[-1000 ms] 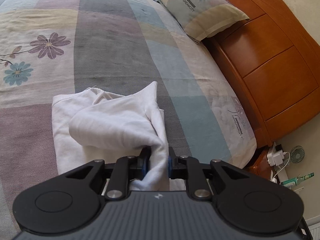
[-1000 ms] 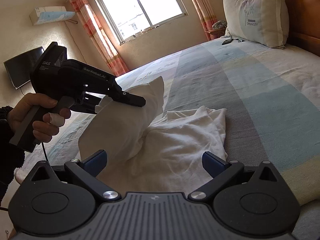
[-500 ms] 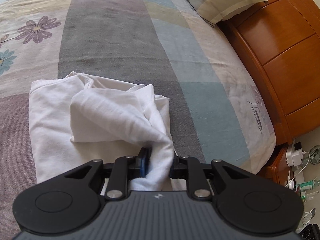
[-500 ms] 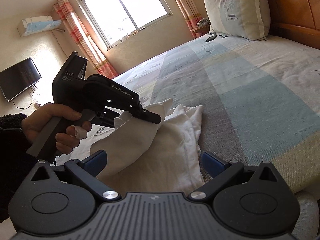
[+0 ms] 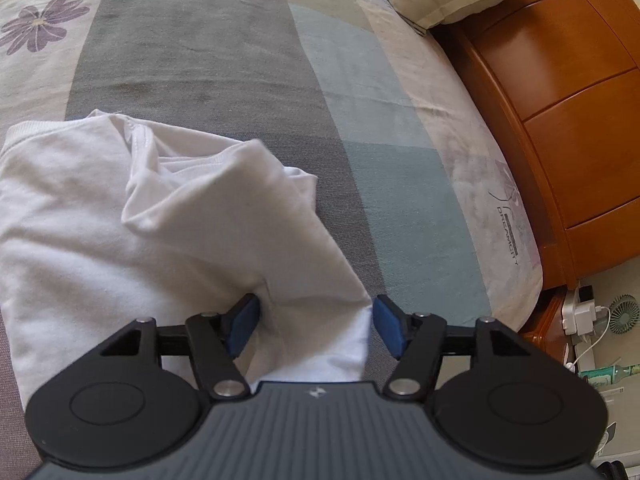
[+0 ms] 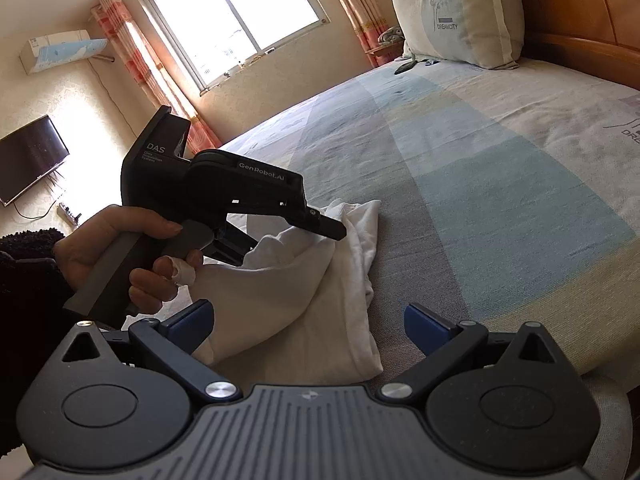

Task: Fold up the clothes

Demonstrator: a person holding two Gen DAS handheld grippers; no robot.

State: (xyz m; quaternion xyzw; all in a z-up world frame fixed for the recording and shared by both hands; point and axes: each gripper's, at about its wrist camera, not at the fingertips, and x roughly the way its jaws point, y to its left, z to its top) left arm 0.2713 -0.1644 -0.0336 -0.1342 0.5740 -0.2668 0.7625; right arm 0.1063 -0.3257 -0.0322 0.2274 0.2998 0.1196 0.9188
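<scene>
A white garment (image 5: 132,232) lies partly folded on the patchwork bedspread (image 5: 224,60). A folded-over flap of it runs back between the blue pads of my left gripper (image 5: 316,320). The jaws are opening, the pads stand apart from the cloth, and the flap rests slack on the layer below. In the right wrist view a hand (image 6: 120,248) holds that gripper low over the garment (image 6: 320,312), its upper finger (image 6: 328,229) just above the cloth. My right gripper (image 6: 308,322) hovers wide open at the garment's near edge, gripping nothing.
A pillow (image 6: 456,16) leans on the wooden headboard (image 5: 560,100) at the far end, with a dark remote (image 6: 404,67) beside it. Past the bed's edge a nightstand holds a charger (image 5: 580,308) and a small fan (image 5: 622,308). The window (image 6: 240,20) and TV (image 6: 28,160) are on the far walls.
The left gripper came down with the pinched flap, laid it over the garment and opened its jaws. The right gripper stayed open and shifted only slightly.
</scene>
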